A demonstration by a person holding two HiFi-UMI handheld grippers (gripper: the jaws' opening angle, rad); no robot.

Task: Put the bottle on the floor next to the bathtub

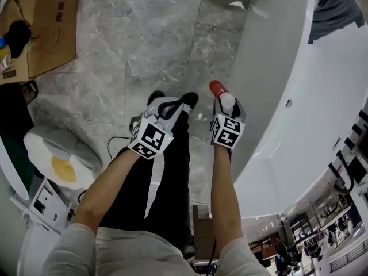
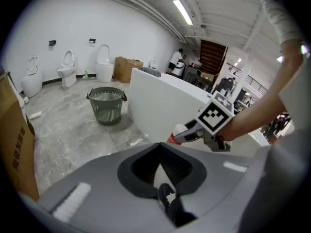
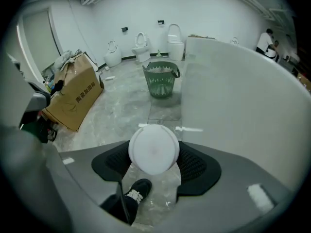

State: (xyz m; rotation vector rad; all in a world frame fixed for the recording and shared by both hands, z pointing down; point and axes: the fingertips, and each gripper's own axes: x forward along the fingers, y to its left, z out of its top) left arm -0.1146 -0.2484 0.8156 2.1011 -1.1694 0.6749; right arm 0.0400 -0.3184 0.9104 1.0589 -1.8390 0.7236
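A white bottle with a red cap [image 1: 218, 91] is clamped in my right gripper [image 1: 226, 104], held above the marble floor just left of the white bathtub's outer wall [image 1: 270, 85]. In the right gripper view the bottle's round white base [image 3: 154, 148] fills the gap between the dark pads [image 3: 199, 166], with the bathtub [image 3: 238, 101] rising close on the right. My left gripper [image 1: 167, 106] hangs beside it to the left, its jaws shut and empty [image 2: 159, 148]. In the left gripper view I see the bottle [image 2: 179, 131] in the right gripper [image 2: 194, 134] in front of the tub [image 2: 155, 98].
A green mesh basket [image 3: 161, 79] stands on the floor near the tub's far end. A cardboard box [image 1: 52, 22] lies at the left, a round cushion [image 1: 60, 157] nearer me. The person's black shoes [image 1: 190, 100] stand under the grippers. Toilets [image 2: 65, 69] line the far wall.
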